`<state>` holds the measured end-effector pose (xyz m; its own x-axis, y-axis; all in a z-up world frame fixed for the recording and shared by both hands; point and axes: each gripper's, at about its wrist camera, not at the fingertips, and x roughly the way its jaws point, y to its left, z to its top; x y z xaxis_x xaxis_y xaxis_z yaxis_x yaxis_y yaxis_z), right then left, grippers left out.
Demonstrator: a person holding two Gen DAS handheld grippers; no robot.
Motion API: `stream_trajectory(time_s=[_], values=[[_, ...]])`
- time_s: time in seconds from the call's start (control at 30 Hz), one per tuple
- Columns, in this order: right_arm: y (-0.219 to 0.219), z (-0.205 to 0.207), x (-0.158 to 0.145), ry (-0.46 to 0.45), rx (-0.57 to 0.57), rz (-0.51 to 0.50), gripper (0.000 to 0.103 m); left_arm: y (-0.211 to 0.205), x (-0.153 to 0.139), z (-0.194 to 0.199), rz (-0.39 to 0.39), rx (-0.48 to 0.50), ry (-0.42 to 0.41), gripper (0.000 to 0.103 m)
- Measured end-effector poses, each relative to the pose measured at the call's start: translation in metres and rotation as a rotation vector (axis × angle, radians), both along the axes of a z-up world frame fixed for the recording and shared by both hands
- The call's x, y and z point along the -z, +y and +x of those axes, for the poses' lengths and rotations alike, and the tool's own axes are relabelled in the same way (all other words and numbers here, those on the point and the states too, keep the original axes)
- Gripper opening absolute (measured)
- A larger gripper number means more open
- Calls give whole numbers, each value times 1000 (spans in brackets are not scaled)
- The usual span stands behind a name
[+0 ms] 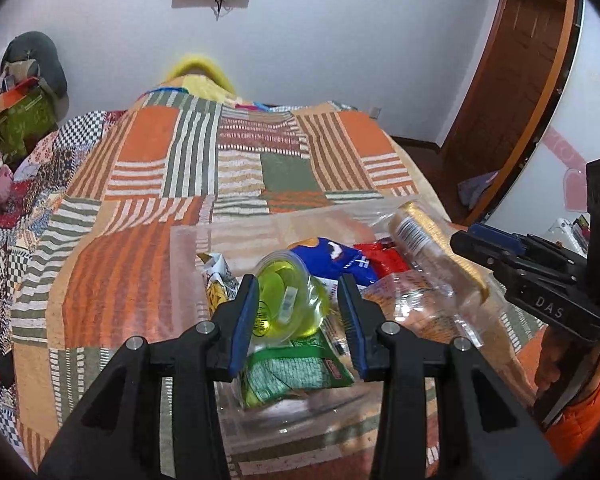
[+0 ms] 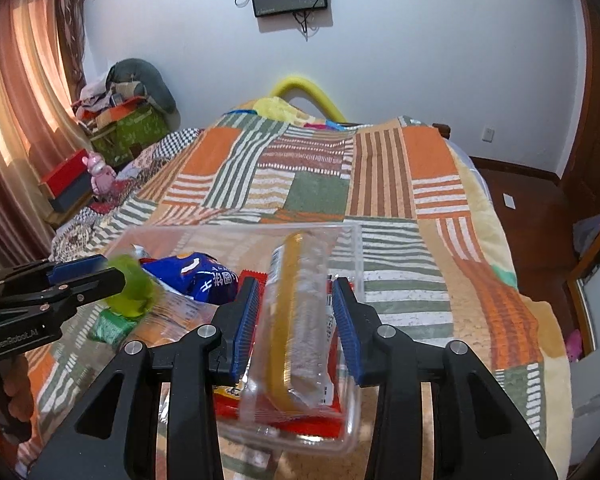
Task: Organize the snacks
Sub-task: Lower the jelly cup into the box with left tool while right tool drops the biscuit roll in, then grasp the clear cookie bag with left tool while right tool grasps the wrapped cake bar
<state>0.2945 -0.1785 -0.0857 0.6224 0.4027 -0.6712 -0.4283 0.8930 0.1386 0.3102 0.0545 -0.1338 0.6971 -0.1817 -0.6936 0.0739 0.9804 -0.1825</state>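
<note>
black right tool (image 1: 466, 240), "das" lettering

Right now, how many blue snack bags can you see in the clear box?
1. The blue bag lies in the clear box, between the green jelly cup and the red packet. Others may be hidden underneath.

Clear plastic bin (image 1: 188, 240) on patchwork bedspread (image 1: 140, 184), lower centre of frame, holding green jelly cup (image 1: 288, 300), blue packet (image 1: 340, 260), red packet (image 1: 388, 258) and green packet (image 1: 296, 376). Left gripper (image 1: 298, 312), bottom centre: jaws apart either side of the jelly cup, contact unclear. Right gripper (image 1: 484, 246) at right edge.
</note>
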Motion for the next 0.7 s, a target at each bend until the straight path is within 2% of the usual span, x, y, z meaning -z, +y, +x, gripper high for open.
stream_trajectory(time_s=[0.2,0.4,0.7], values=[[-5,-21,-19,-31,-21,3,36,-4,-24,-28,37,14,-37,42],[-9,-62,-32,-47,-61,4,41,-5,-34,-71,95,19,-47,51],[-8,-110,-19,-1,-91,16,60,0,-24,-139,149,37,-4,62]])
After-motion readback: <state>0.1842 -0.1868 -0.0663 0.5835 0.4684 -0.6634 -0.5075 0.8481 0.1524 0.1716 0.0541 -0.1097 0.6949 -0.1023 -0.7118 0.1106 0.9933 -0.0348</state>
